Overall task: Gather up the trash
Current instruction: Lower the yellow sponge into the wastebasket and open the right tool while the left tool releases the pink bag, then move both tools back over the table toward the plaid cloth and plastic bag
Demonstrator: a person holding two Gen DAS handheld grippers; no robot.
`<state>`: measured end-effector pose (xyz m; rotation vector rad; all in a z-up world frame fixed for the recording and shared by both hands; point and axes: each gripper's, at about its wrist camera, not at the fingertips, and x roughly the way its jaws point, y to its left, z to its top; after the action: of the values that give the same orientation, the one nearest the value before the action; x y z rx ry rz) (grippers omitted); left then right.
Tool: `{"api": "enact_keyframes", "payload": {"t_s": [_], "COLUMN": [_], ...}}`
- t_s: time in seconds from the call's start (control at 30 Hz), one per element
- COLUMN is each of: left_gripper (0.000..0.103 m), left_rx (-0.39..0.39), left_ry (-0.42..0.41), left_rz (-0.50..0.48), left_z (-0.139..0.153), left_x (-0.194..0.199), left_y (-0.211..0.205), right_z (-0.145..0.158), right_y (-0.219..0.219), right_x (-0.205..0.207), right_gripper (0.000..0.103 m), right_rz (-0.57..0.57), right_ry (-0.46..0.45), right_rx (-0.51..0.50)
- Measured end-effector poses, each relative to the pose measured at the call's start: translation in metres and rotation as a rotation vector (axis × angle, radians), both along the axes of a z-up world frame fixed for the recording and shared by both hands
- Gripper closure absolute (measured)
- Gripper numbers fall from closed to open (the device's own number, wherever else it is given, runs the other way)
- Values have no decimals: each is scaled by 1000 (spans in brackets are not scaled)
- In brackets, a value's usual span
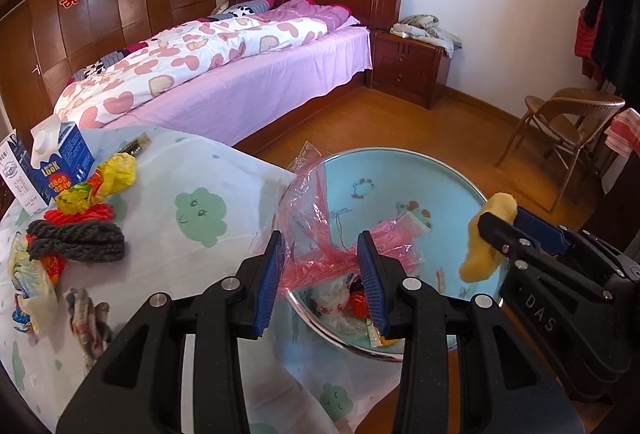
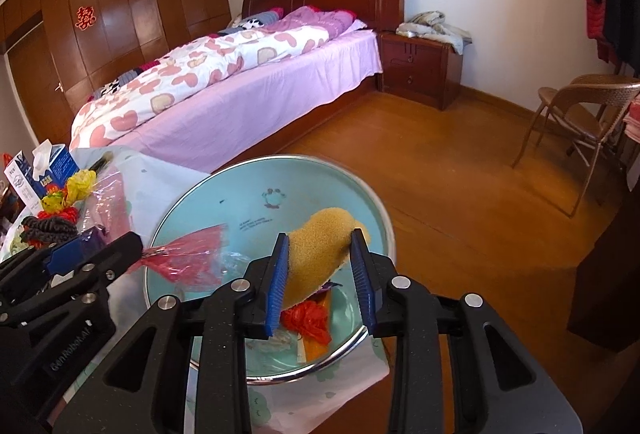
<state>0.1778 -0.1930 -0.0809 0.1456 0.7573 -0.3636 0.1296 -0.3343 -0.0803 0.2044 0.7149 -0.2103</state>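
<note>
Both over basin (image 2: 240, 190); left tool (image 1: 320, 266) pinching pink wrapper (image 1: 316, 254); right tool (image 2: 320, 274) clamping sponge (image 2: 320, 250), at 3 o'clock.

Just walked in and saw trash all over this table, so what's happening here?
A person with two handheld grippers is gathering trash into the blue basin. The left gripper pinches a pink plastic bag over the basin's rim; the right gripper holds a yellow sponge above it. Some wrappers already lie inside. A milk carton, yarn and crumpled wrappers remain on the table.
</note>
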Motion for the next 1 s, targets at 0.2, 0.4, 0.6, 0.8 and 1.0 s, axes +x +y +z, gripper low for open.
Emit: {"api": "enact_keyframes", "payload": {"t_s": [0.2,0.4,0.6,0.8,1.0], "left_gripper": [46,28,16,13,9], "left_rx": [-1,-8,-16,-23,-18], "left_ry": [6,1,-22,-29,-79], "left_rz": [-4,30,58,94,121], "left_z": [-4,-1,5,11,22], "left_x": [2,2,-3,-9,-20], "left_y": [-5,3,11,27,49], "right_z": [-4,6,20,26,29], "right_y": [-6,-4,-2,-1,14], "right_x": [2,-8,-21,-28,-39], "right_gripper": [59,54,33,28,22], "right_rz": [23,-13,-52,-79,-81], "right_ry": [3,-48,-106,-128,-142], "right_rx": [65,75,58,68,73]}}
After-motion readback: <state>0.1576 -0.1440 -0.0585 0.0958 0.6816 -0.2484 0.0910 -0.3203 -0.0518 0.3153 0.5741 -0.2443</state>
